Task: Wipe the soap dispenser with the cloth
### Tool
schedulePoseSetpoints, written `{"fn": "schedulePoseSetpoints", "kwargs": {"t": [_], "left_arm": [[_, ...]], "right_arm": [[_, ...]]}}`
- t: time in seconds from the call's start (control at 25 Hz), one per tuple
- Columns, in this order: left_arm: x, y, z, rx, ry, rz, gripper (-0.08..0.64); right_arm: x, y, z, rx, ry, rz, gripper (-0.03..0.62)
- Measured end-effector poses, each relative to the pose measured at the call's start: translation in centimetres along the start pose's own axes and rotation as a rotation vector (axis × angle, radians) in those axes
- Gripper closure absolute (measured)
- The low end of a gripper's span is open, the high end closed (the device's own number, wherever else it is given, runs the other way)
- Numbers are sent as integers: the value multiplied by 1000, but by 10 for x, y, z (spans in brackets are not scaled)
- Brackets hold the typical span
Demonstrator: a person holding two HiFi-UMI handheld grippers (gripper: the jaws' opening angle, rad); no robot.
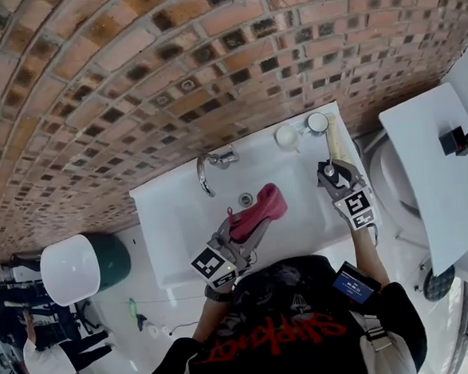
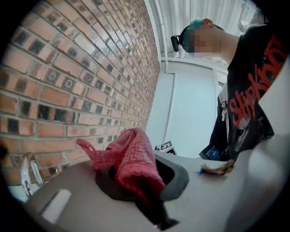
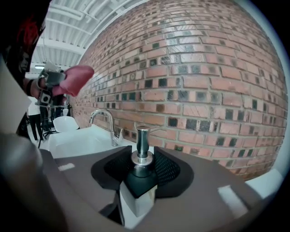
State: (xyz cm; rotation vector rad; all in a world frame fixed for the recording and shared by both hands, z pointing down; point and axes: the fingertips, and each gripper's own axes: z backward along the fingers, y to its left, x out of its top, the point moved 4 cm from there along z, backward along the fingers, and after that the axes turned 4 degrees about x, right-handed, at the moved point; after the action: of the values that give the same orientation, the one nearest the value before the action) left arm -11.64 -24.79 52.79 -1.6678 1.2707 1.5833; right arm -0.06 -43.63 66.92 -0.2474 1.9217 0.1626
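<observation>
Clenched in right gripper (image 3: 141,164) fingers: soap dispenser (image 3: 138,199), taken at its dark collar, over sink (image 1: 172,218) right rim. Looks rigid, smooth, likely slippery; best gripped on body, not pump. Pinched in left gripper (image 2: 140,181) fingers: limp pink cloth (image 2: 133,156).

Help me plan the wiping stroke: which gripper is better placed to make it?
Left. The left gripper is shut on the pink cloth; the right gripper is clamped on the soap dispenser, so it should probably just steady it.
</observation>
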Motion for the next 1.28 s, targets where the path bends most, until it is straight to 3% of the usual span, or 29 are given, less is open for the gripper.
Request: {"fn": "schedulePoseSetpoints", "kwargs": {"t": [0.16,0.4,0.52,0.72,1.0,1.16,1.28], "left_arm": [[2,-5,-3,-89,-15,-11,509],[11,-32,-11,-354,-28,12,509],[11,-47,-1,-483,-16,39,509],[13,-79,8,-702,4,72,509],[-3,-90,-3,-719,63,54,509],[-8,-98,-22,-658,90,-26,509],[-10,-99,-38,-595,87,-22,509]], "right_arm": [[57,29,42,31,-62,33,439],[121,80,107,-28,-139,92,438],[140,118,124,-67,-166,97,437],[142,161,157,-152,-95,101,439],[154,188,183,-160,-94,151,439],[166,184,207,-158,-141,171,439],[175,179,224,-150,-184,195,439]]}}
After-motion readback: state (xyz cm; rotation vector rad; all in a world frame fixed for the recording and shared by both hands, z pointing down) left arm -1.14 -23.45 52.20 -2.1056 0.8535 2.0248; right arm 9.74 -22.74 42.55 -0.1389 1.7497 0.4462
